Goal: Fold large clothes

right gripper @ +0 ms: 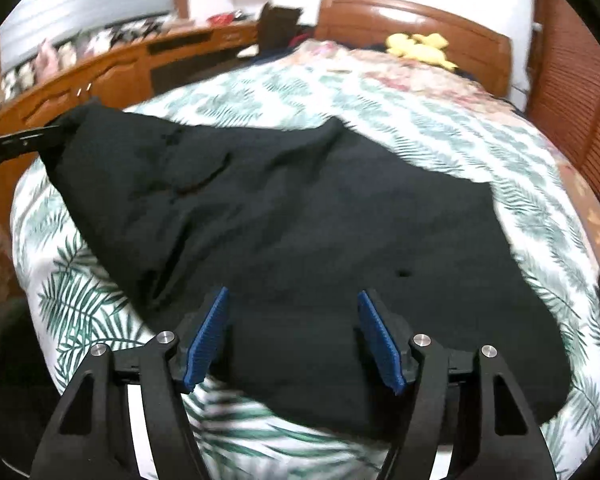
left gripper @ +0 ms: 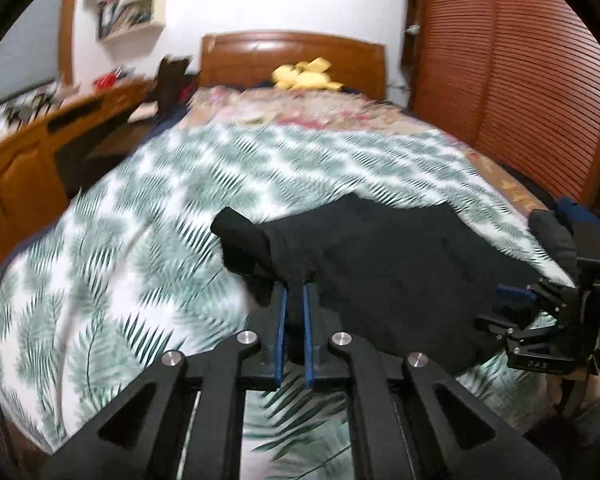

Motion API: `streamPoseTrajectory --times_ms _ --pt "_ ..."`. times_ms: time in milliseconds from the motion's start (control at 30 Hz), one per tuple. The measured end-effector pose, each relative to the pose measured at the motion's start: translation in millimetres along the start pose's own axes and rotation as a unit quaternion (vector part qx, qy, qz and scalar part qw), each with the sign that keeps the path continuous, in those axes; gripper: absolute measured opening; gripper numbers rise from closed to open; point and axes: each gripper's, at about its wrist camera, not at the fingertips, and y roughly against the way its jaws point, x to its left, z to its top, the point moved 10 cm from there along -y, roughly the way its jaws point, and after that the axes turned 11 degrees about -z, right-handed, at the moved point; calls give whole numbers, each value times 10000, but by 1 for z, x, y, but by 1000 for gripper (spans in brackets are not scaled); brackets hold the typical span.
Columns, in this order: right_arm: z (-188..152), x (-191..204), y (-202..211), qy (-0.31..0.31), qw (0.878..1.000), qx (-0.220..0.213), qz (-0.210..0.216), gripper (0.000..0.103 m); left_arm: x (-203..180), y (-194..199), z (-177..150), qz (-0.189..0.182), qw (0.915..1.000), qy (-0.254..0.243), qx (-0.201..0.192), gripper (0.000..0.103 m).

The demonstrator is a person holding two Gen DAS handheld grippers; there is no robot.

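The right gripper [right gripper: 294, 336] is nearest to us in its own view. Its two blue pads [right gripper: 206, 336] are spread wide apart. They hold nothing. The near edge of the black garment [right gripper: 300, 220] lies right between them and under them, so the cloth is just ahead of the open jaws.

The left gripper [left gripper: 295, 316] is different. Its blue pads are pressed close together and pinch a bunched bit of the black garment [left gripper: 400, 280]. From the right wrist view, that pinched corner is at the far left, and it looks lifted off the bed.

The garment lies on the leaf-print bedspread [left gripper: 120, 240], on the near half of the bed. Its long way seems to run from the pinched corner at the far left down to the near right, where a wide dark end spreads out. A short flap [left gripper: 240, 240] sticks out to the left of the left gripper's jaws; it may be a sleeve or a leg, but the blur makes it hard to tell.

I think the next move needs the right gripper to close on the near edge, since it is the nearer one to that edge.

Farther off are a flowery blanket [left gripper: 300, 108], a yellow plush toy [left gripper: 304, 76] and the wooden headboard [left gripper: 292, 56].
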Motion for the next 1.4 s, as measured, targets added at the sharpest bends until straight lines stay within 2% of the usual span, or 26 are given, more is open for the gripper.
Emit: streamPoseTrajectory --times_ms 133,267,467,600,733,867,1067,1200,1400 --pt "-12 -42 14 -367 9993 -5 -69 68 -60 -7 33 -333 9981 -519 -85 1" --pt "-30 -79 27 -568 9981 25 -254 67 -140 -27 54 -798 9906 -1107 -59 1" --pt "-59 -125 53 -949 9948 59 -376 63 -245 -58 48 -1544 9760 -1533 82 0" --pt "-73 -143 65 -1169 9925 61 -350 62 -281 -71 34 -1850 9685 -1647 255 1" --pt "-77 -147 70 -1200 9921 46 -363 62 -289 -85 16 -1843 9663 -1698 582 1" --pt "-74 -146 76 -1173 9926 -32 -327 62 -290 -85 9 -1888 9657 -1626 730 4" --pt "-65 -140 80 -1119 9932 -159 -276 62 -287 -59 11 -1928 9664 -1625 492 10" --pt "-61 -137 84 -1111 9933 -228 -232 62 -266 -45 13 -1805 9711 -1530 308 13" --pt "-56 -133 89 -1123 9930 -336 -143 62 -225 -39 3 -1549 9781 -1362 266 15"
